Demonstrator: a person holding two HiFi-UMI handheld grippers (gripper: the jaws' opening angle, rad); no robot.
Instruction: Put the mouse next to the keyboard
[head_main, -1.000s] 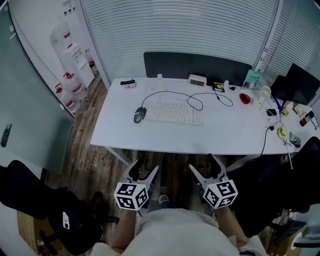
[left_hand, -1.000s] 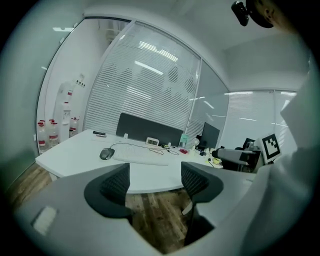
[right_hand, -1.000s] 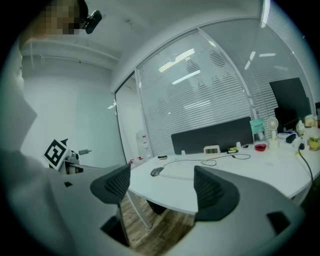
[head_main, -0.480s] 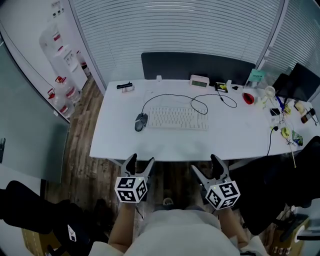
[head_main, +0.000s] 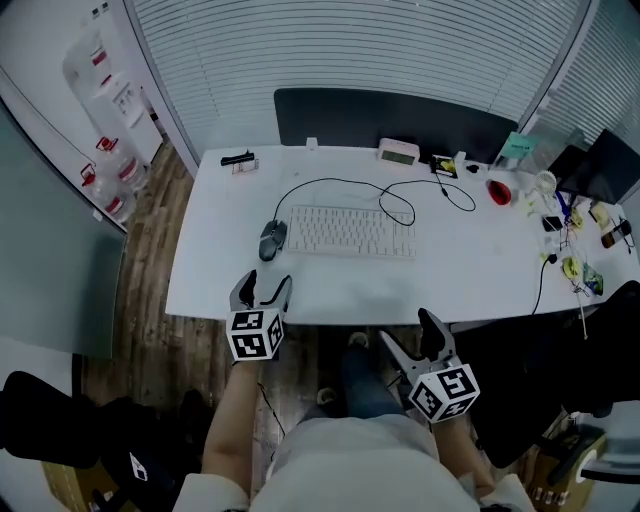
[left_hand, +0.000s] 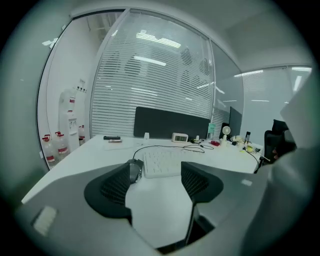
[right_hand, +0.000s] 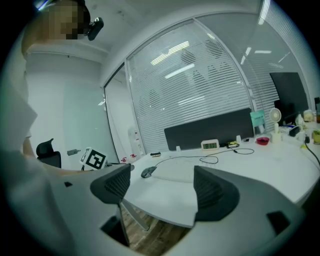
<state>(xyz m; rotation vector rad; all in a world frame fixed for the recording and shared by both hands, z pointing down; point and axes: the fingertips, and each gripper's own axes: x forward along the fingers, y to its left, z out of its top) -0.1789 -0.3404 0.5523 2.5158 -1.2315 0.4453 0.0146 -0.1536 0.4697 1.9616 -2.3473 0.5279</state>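
A dark grey mouse (head_main: 272, 238) lies on the white desk (head_main: 340, 285), touching the left end of the white keyboard (head_main: 351, 231). Its black cable loops behind the keyboard. My left gripper (head_main: 260, 294) hovers open over the desk's front edge, just short of the mouse, with nothing between its jaws. In the left gripper view the mouse (left_hand: 135, 170) shows past the left jaw, beside the keyboard (left_hand: 162, 163). My right gripper (head_main: 418, 341) stands open and empty below the desk's front edge. The right gripper view shows the mouse (right_hand: 148, 171) far ahead.
Along the desk's back edge sit a small clock (head_main: 398, 152), a red bowl (head_main: 498, 193) and clutter with cables at the right end (head_main: 565, 235). A dark screen (head_main: 395, 118) stands behind the desk. Water bottles (head_main: 105, 175) stand at the left wall. Black chairs flank me.
The left gripper has moved forward and up from in front of my lap to the desk's front edge near the mouse. The right gripper has barely moved. The view has shifted closer to the desk.
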